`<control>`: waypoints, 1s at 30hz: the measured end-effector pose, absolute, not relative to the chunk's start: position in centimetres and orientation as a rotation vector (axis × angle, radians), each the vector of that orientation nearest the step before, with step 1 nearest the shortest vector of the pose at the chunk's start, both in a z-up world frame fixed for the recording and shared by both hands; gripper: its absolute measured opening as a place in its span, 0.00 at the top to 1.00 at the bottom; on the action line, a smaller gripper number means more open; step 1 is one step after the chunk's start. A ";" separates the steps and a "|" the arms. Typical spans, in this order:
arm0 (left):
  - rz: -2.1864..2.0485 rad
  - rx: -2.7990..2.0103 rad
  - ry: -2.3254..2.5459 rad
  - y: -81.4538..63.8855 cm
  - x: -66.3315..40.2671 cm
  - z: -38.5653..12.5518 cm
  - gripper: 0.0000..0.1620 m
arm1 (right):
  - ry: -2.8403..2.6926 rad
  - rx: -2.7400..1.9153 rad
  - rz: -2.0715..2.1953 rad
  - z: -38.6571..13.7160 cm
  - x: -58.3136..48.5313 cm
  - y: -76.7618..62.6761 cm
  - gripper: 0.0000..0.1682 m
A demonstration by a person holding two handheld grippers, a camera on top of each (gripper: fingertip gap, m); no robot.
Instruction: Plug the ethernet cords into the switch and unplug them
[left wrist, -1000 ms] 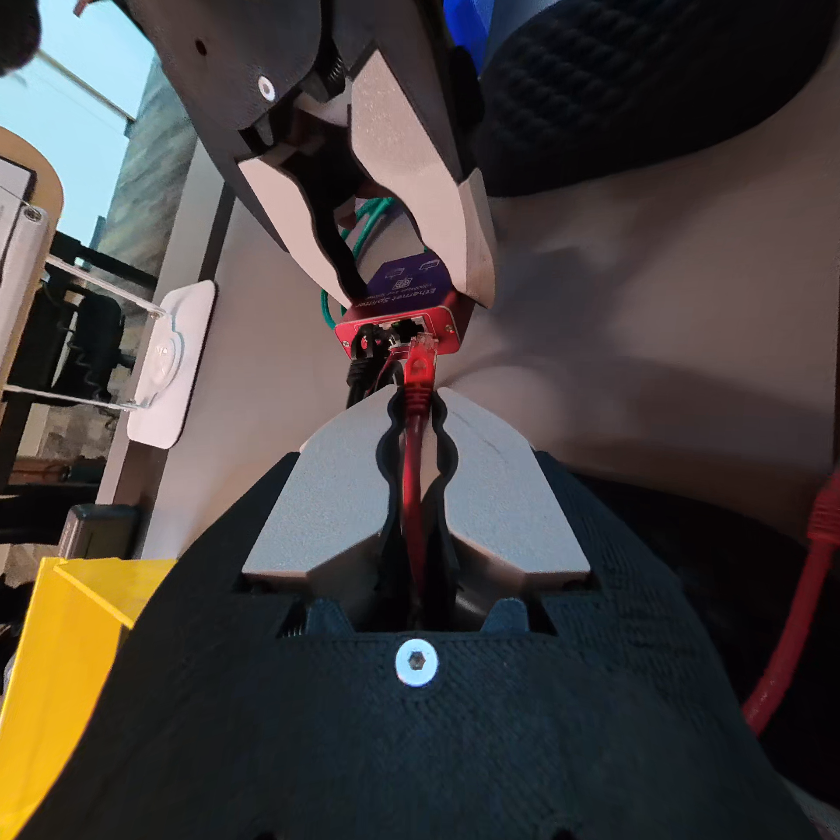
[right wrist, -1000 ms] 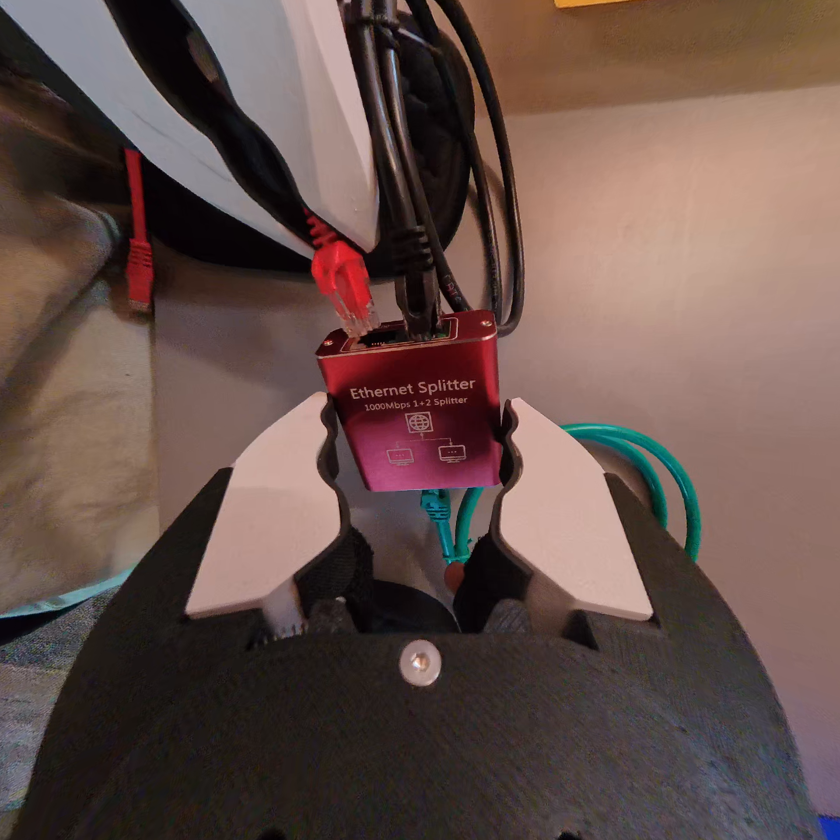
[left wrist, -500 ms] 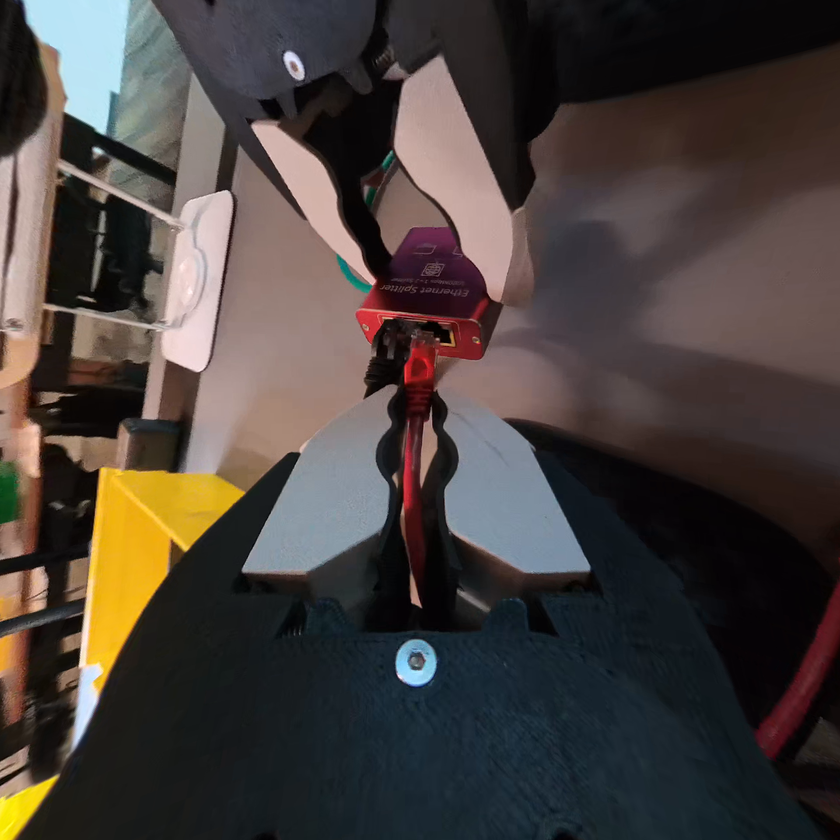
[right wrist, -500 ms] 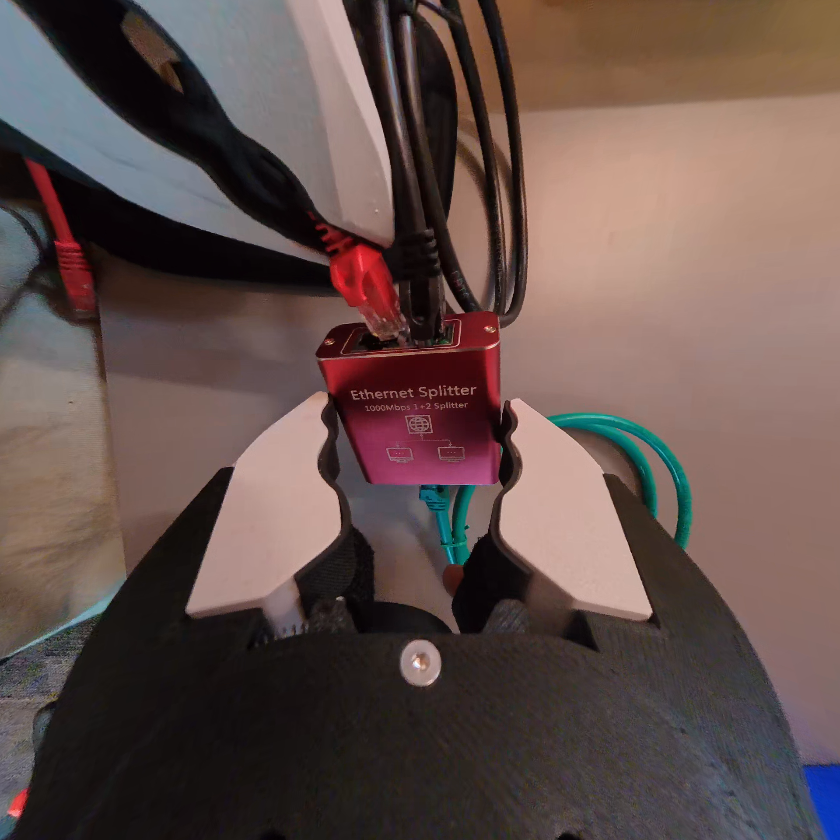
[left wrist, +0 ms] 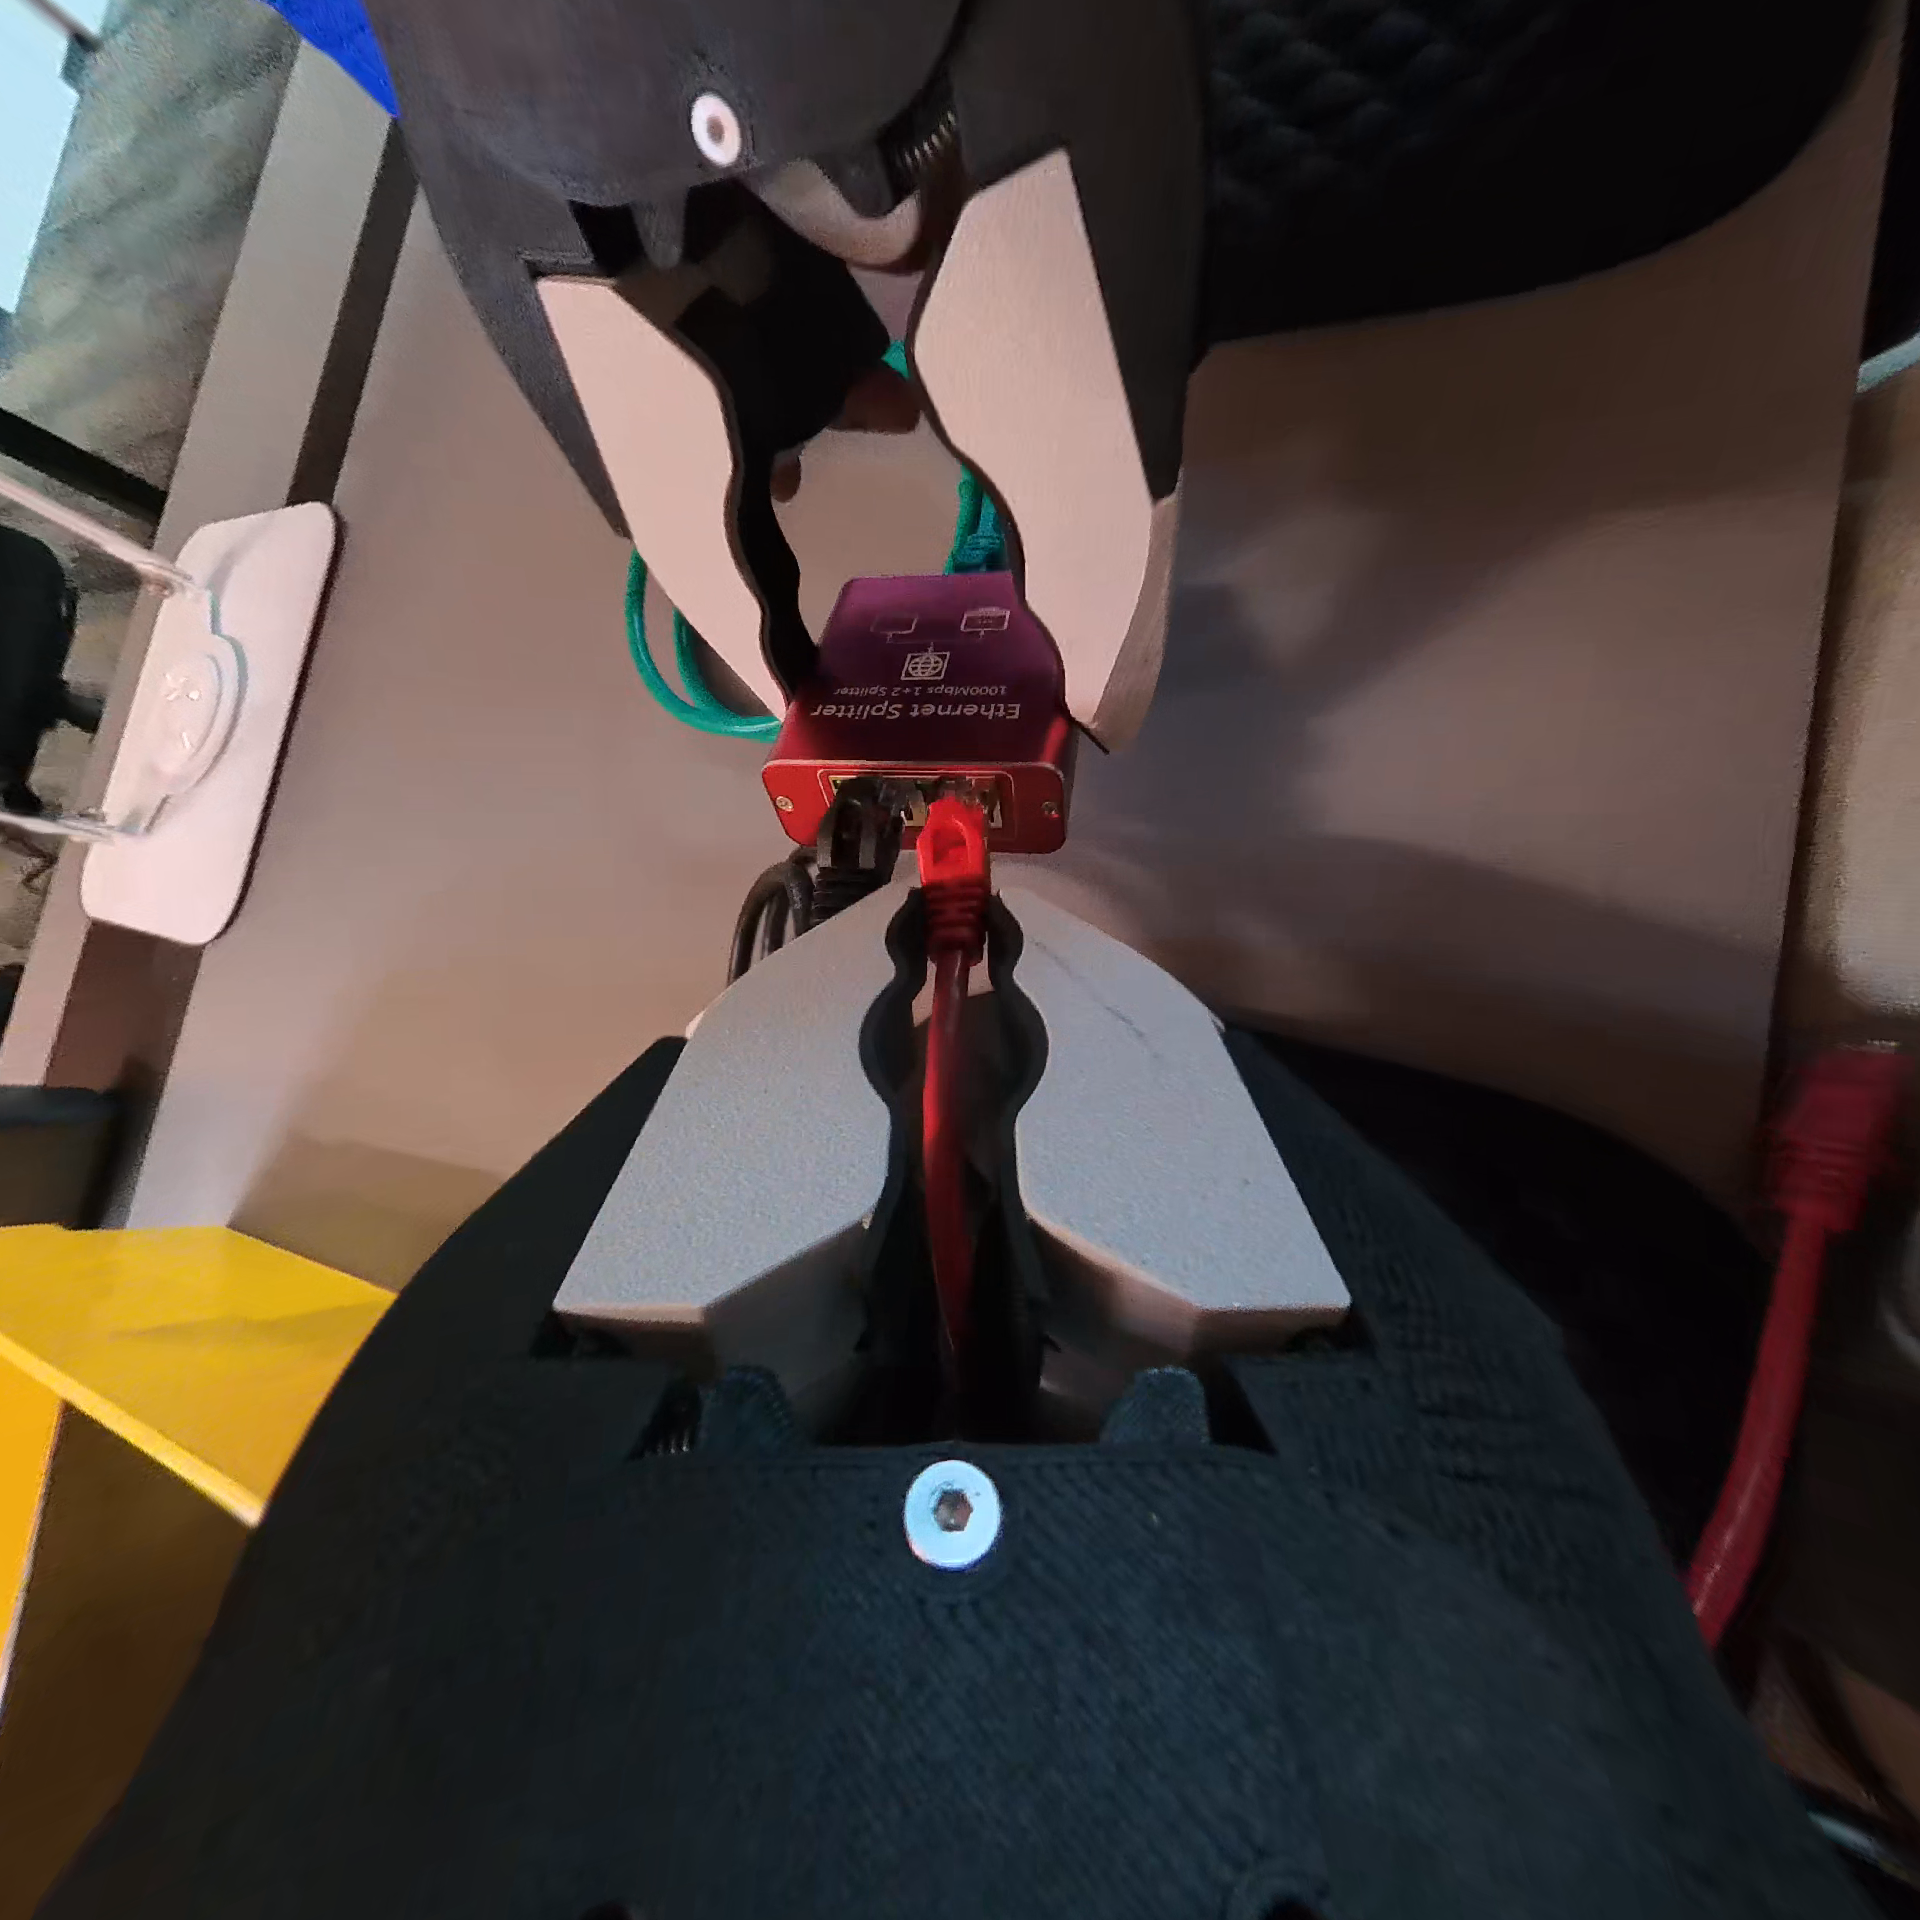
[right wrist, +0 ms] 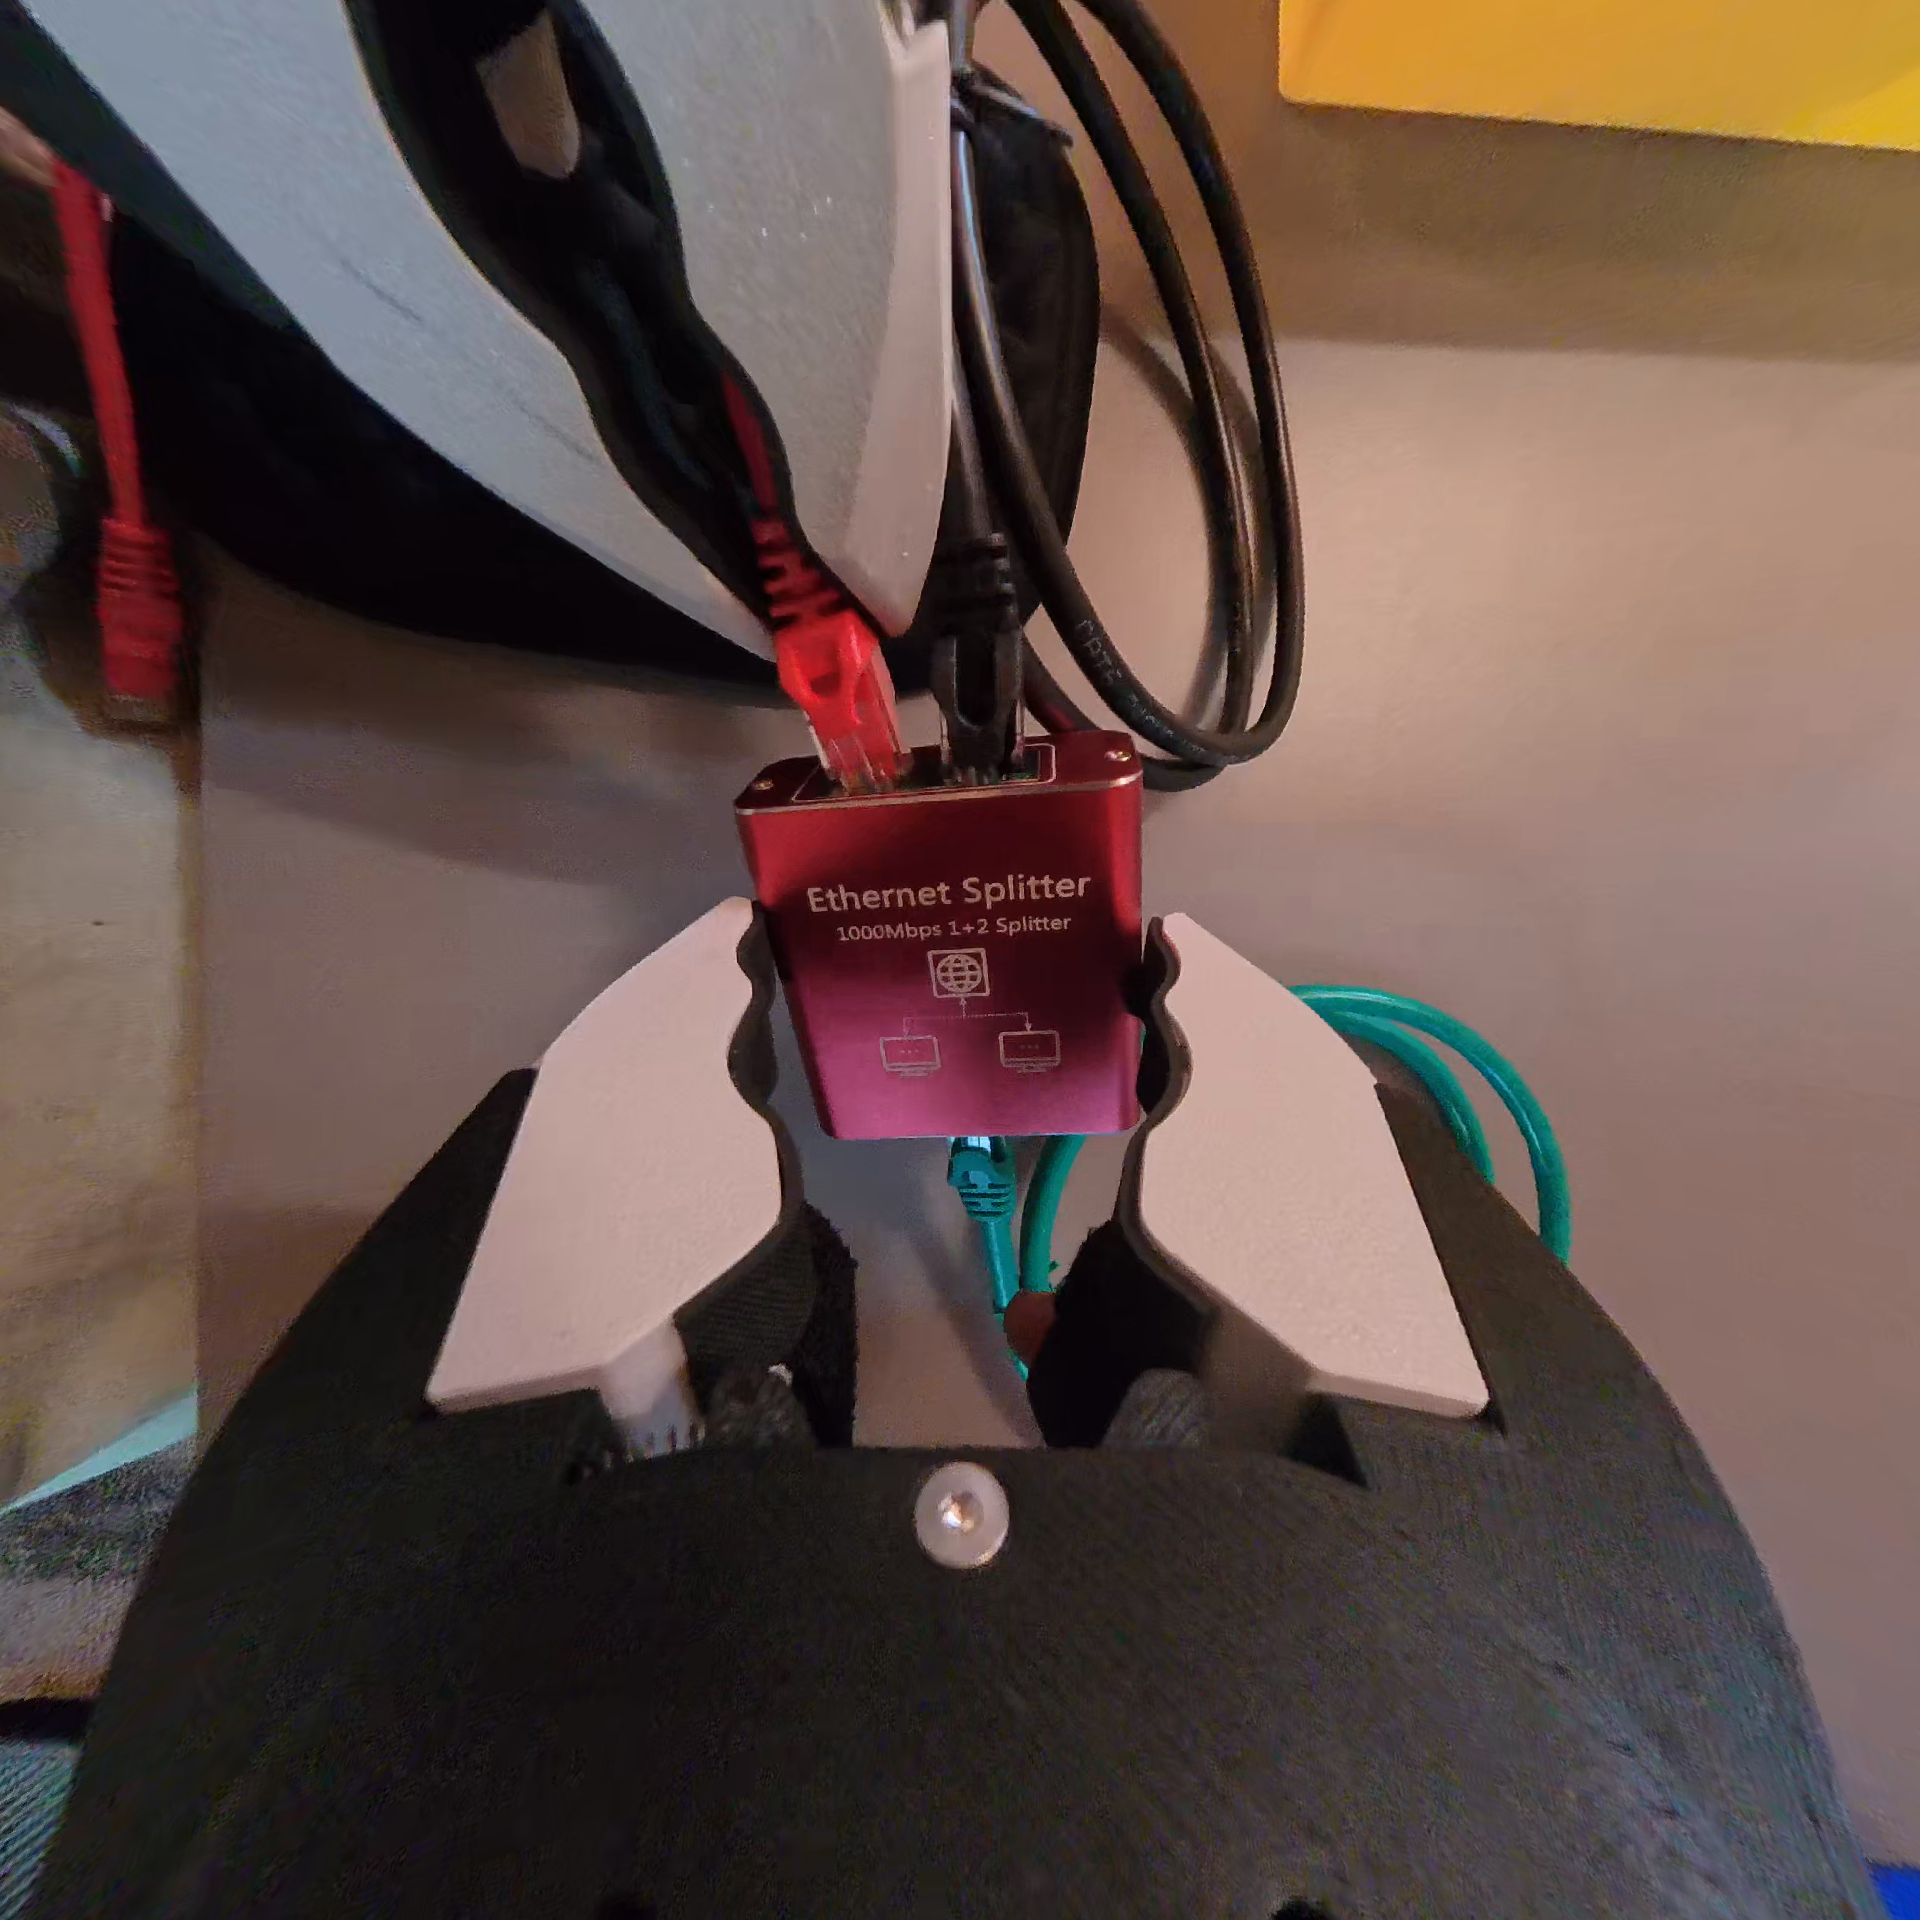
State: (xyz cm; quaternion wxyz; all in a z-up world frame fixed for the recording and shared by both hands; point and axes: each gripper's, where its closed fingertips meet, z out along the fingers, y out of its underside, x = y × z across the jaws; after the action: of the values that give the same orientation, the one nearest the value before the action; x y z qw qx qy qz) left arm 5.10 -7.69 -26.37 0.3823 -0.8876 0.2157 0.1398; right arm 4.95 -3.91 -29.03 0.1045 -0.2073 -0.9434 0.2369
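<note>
nearby, green cord [right wrist: 1455, 1081], spare red plug [right wrist: 135, 613], yellow box [left wrist: 156, 1340]

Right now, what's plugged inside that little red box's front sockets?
The red box has a black plug seated and a red plug entering its sockets. How deep the red one sits is hidden.

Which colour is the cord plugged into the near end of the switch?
Green cord, seen best in the right wrist view.

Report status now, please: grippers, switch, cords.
Left gripper shut on red cord. Right gripper shut on switch. Red plug at port; black cord adjacent.
</note>
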 end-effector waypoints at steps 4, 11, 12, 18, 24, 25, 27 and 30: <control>0.337 -2.285 0.570 -7.7 5.3 -27.6 0.94 | -2.769 -0.567 0.738 -30.0 5.1 -4.1 0.60; 0.292 -2.328 0.600 -8.0 5.1 -29.3 0.94 | -2.739 -0.530 0.822 -31.2 5.1 -4.6 0.60; 0.290 -2.330 0.596 -8.1 4.8 -29.5 0.94 | -2.717 -0.500 0.835 -31.2 4.9 -4.7 0.60; 0.327 -2.324 0.568 -8.4 4.1 -29.7 0.93 | -2.651 -0.443 1.067 -31.4 5.3 -4.4 0.41; 0.310 -2.314 0.578 -8.2 3.9 -29.6 0.93 | -2.642 -0.464 0.933 -32.5 5.9 -1.5 0.48; 0.306 -2.310 0.584 -8.1 4.0 -29.6 0.93 | -2.632 -0.447 0.941 -32.5 5.8 -1.9 0.53; 0.318 -2.312 0.601 -8.0 3.9 -29.5 0.93 | -2.593 -0.426 0.934 -32.3 5.3 -2.3 0.59; 0.305 -2.314 0.624 -8.0 4.1 -29.3 0.94 | -2.589 -0.404 0.962 -32.2 5.2 -2.4 0.59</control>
State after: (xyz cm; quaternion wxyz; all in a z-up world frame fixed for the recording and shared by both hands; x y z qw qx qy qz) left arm 4.05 -8.03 -29.33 0.3550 -0.8954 0.2415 0.1180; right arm 5.17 -2.43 -32.20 0.1742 -0.1425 -0.9134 0.3392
